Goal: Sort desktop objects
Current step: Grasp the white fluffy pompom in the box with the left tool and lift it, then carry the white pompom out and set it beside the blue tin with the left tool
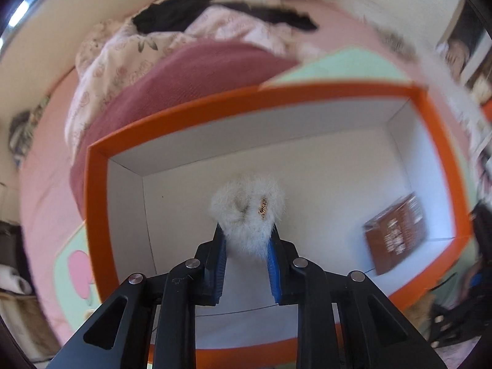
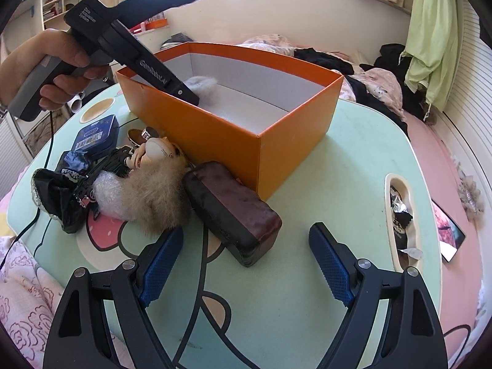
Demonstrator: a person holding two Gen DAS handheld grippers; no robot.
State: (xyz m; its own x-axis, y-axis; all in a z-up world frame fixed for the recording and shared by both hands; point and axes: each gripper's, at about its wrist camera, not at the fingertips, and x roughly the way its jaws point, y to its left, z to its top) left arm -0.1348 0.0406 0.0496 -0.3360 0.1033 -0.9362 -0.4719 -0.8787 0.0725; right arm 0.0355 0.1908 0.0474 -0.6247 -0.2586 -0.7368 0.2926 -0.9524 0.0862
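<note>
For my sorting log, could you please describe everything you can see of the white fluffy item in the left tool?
The white fluffy item looks like a fur scrunchie or pompom, ring-shaped with a puckered centre and a small gold tag. The left tool pinches its lower part between blue pads, holding it inside the orange box, above the white floor. From the right wrist view it shows just behind the near wall.

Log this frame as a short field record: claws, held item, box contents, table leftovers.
left claw: shut on white fluffy scrunchie, inside orange box
right claw: open, holding nothing, above table
box contents: brown carton
nearest right claw: dark red pouch
table leftovers: tan fur pompom, blue tin, black fabric
</note>
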